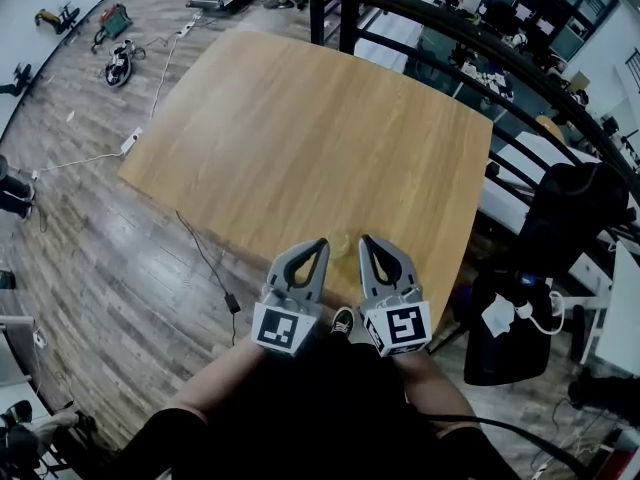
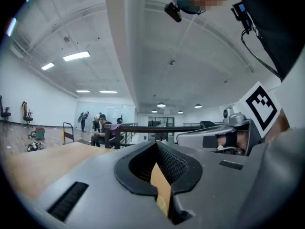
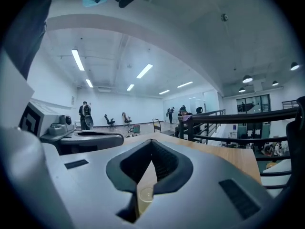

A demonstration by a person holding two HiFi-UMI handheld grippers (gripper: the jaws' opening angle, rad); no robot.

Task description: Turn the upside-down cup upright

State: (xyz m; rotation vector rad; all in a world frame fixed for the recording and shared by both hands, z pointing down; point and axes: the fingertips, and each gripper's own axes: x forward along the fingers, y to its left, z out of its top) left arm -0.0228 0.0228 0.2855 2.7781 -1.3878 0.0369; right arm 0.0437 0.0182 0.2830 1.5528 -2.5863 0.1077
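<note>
A pale, see-through cup (image 1: 342,246) stands on the wooden table (image 1: 300,128) close to its near edge; I cannot tell which way up it is. Both grippers hang side by side above and just in front of it, level and pointing across the table. My left gripper (image 1: 319,247) is shut with nothing between its jaws, and so is my right gripper (image 1: 367,243). Through the slot under the shut jaws, the right gripper view shows the cup (image 3: 145,194) as a small round disc below. The left gripper view shows only a yellowish patch of the cup (image 2: 162,203) there.
A black railing (image 1: 420,28) runs behind the table's far right edge. At the right stands a black chair with a jacket (image 1: 560,228) over it. Cables and a power strip (image 1: 131,141) lie on the wooden floor at the left. People are far off in the hall.
</note>
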